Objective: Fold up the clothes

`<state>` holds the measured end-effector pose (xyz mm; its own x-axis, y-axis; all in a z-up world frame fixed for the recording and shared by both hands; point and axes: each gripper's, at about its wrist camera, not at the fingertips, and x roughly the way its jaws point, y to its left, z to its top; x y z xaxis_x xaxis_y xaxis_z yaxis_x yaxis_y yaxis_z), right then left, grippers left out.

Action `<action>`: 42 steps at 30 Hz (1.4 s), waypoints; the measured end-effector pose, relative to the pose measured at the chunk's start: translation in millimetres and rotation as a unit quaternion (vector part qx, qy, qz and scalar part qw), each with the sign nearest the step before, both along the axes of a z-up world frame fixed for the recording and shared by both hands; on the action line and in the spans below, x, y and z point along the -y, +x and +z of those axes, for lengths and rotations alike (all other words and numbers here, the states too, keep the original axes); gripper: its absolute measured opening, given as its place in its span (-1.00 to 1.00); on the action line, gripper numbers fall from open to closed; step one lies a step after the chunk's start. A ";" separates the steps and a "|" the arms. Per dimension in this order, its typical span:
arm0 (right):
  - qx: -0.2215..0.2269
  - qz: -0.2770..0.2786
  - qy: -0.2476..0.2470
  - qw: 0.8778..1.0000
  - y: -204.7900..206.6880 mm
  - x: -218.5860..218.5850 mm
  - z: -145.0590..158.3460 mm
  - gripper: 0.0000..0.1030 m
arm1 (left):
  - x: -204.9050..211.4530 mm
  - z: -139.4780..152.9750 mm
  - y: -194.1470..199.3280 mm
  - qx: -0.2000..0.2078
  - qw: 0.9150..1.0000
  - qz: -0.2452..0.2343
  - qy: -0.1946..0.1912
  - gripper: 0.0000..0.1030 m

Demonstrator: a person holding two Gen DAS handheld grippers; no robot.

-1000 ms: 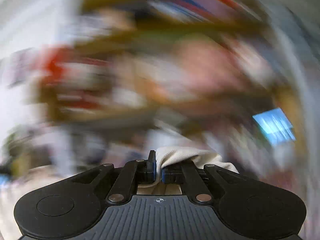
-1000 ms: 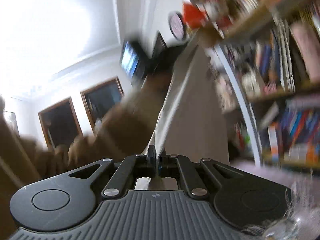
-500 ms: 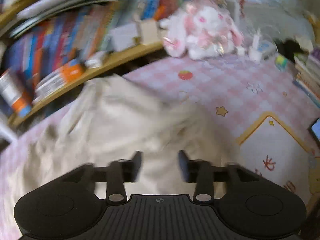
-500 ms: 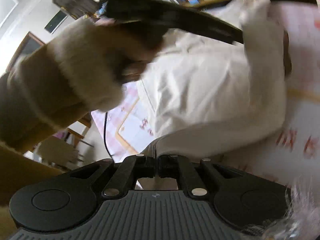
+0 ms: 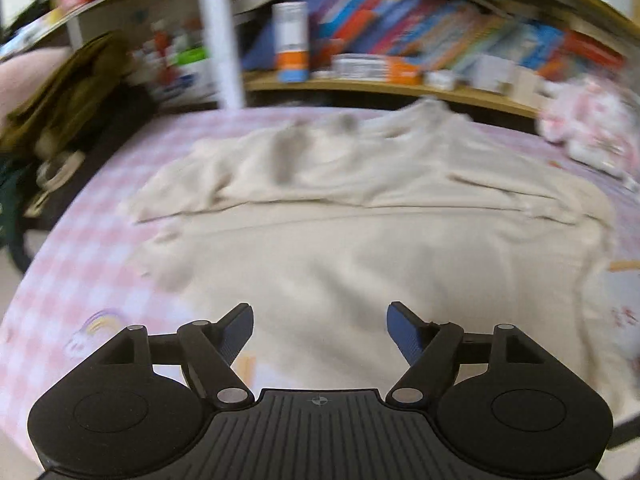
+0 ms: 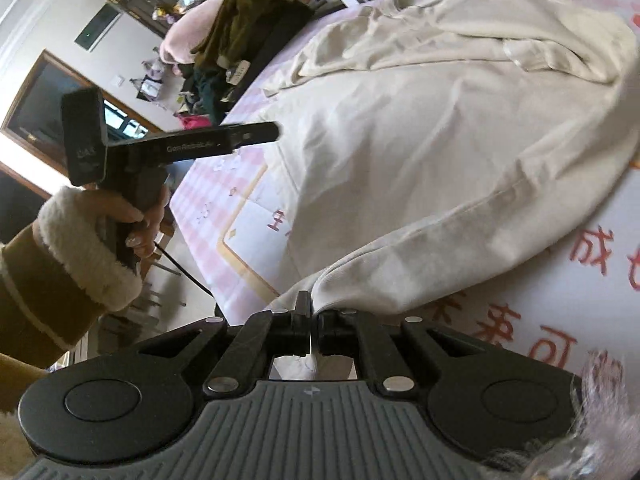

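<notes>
One cream sweatshirt (image 5: 360, 248) lies spread on the pink checked sheet (image 5: 80, 264), hem toward me, neck at the far side by the shelf. Fabric is plain, off-white, soft-looking, with ribbed hem and cuffs. Both sleeves are folded in across the chest, so a creased band runs left to right over the upper body. Left part is rumpled; lower body is fairly flat.

My left gripper (image 5: 320, 330) hovers over the near hem, jaws wide apart, nothing between them. My right gripper (image 6: 313, 332) has its jaws pinched together on the sweatshirt's ribbed hem edge at the near corner; cloth runs away from the tips.

Right wrist view also shows my left hand (image 6: 136, 220), in a brown sleeve with fleecy cuff, holding the other tool's handle, off the sheet's left side.

Count: one garment, two grippers. One pink-white plush toy (image 5: 588, 128) far right, blurred. Bookshelf (image 5: 400, 40) behind, books too blurred to count.
</notes>
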<state>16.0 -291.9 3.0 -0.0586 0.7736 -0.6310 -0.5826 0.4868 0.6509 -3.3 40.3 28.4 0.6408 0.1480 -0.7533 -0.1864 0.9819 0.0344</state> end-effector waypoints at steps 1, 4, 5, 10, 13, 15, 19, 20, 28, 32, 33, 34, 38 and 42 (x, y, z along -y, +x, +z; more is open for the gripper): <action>0.000 -0.004 -0.002 1.000 -1.8 3.6 0.3 -0.93 | -7.5 -1.6 1.0 -0.001 1.000 0.013 0.001 0.47; 0.002 -0.022 -0.013 1.000 -6.9 14.9 0.9 -0.93 | -26.3 -6.2 9.7 -0.009 0.999 0.041 0.006 0.47; 0.003 -0.031 -0.018 0.999 -7.9 18.1 0.2 -0.93 | -32.9 -8.1 10.8 -0.009 0.999 0.048 0.008 0.47; 0.017 -0.091 -0.048 0.995 -14.6 32.2 -0.6 -0.93 | -80.5 -16.9 21.4 0.012 0.994 0.111 -0.002 0.47; 0.025 -0.126 -0.064 0.990 -22.9 37.7 0.6 -0.93 | -111.8 -21.7 27.5 0.029 0.989 0.140 -0.028 0.47; 0.034 -0.149 -0.078 0.985 -29.8 35.0 1.0 -0.93 | -124.4 -27.9 33.6 0.025 0.990 0.138 -0.032 0.45; 0.052 -0.192 -0.108 0.974 -44.5 26.8 1.6 -0.93 | -137.2 -43.3 43.3 0.012 0.993 0.107 -0.046 0.09; 0.056 -0.203 -0.115 0.971 -48.1 24.7 1.7 -0.93 | -138.9 -46.8 43.3 0.012 0.993 0.103 -0.050 -0.06; 0.096 -0.279 -0.162 0.942 -66.4 1.0 3.3 -0.93 | -149.7 -37.7 55.8 0.048 0.989 0.048 -0.128 -0.94; 0.127 -0.301 -0.181 0.927 -58.2 -17.9 6.2 -0.93 | -156.4 12.1 45.0 0.159 0.972 0.021 -0.174 -0.94; 0.137 -0.307 -0.181 0.924 -56.5 -22.6 9.7 -0.93 | -157.8 27.6 36.7 0.187 0.966 0.008 -0.181 -0.94; 0.146 -0.312 -0.181 0.921 -56.0 -26.2 13.7 -0.93 | -160.0 40.0 21.4 0.211 0.960 -0.007 -0.186 -0.94; 0.150 -0.311 -0.181 0.921 -73.4 -27.1 24.5 -0.93 | -168.5 66.9 -50.5 0.266 0.945 -0.067 -0.178 -0.94; 0.141 -0.302 -0.186 0.924 -99.5 -22.1 32.2 -0.93 | -176.8 26.6 -106.2 0.165 0.973 -0.074 -0.144 -0.93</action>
